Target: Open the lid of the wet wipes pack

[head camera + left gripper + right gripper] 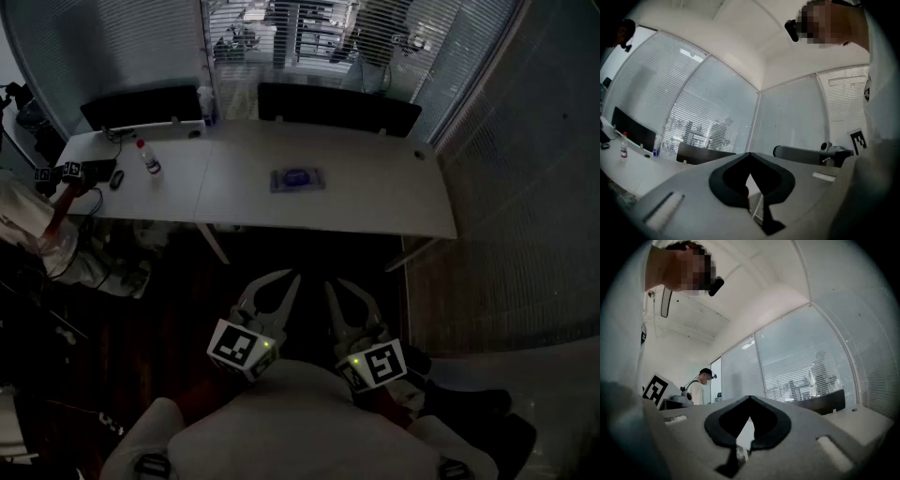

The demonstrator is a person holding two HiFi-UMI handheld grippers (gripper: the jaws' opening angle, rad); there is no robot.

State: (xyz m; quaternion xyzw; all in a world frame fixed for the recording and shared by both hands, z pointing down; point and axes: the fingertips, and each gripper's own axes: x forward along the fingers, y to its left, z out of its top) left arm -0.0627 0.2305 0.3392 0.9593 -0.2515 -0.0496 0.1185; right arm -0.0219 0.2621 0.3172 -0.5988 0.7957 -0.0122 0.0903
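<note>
On smooth white table (375,202): flat rectangular wipes pack (297,179).

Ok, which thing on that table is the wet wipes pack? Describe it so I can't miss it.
Start at the long white table. Near its middle, just right of the seam between its two slabs, lies the wet wipes pack. It is the only flat bluish rectangle there; the red-capped bottle far to its left stands upright.
</note>
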